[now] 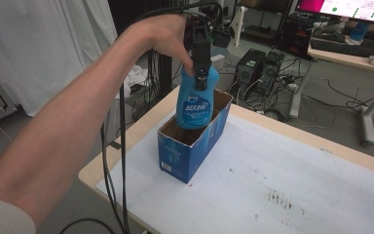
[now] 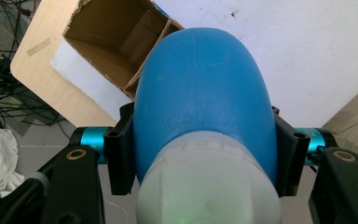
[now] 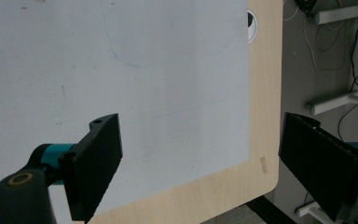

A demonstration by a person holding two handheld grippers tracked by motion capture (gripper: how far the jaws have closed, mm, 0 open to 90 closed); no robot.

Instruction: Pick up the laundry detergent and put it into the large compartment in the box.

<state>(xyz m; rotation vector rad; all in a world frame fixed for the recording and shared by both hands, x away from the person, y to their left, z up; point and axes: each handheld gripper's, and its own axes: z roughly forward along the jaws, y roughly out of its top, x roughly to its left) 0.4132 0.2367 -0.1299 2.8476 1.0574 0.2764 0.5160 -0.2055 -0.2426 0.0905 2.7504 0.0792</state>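
Note:
A blue plastic bottle [image 1: 195, 103] with a pale cap [image 2: 207, 184] hangs upright, its lower end inside an open blue cardboard box [image 1: 191, 146]. My left gripper [image 1: 201, 73] is shut on the bottle's upper part from above, one black jaw on each side of it. In the left gripper view the bottle [image 2: 205, 98] bulges between the jaws and the box's brown inside [image 2: 116, 39] lies below. My right gripper [image 3: 200, 161] stands open over the white table sheet [image 3: 121, 70], nothing between its jaws.
The box stands near the table's left corner on a white sheet [image 1: 282, 180] over a wooden tabletop [image 1: 126, 134]. The table's right edge [image 3: 265, 93] drops to the floor. Cables [image 1: 112, 165] hang by the left arm. Computer towers [image 1: 260, 68] and a desk [image 1: 350, 53] stand beyond.

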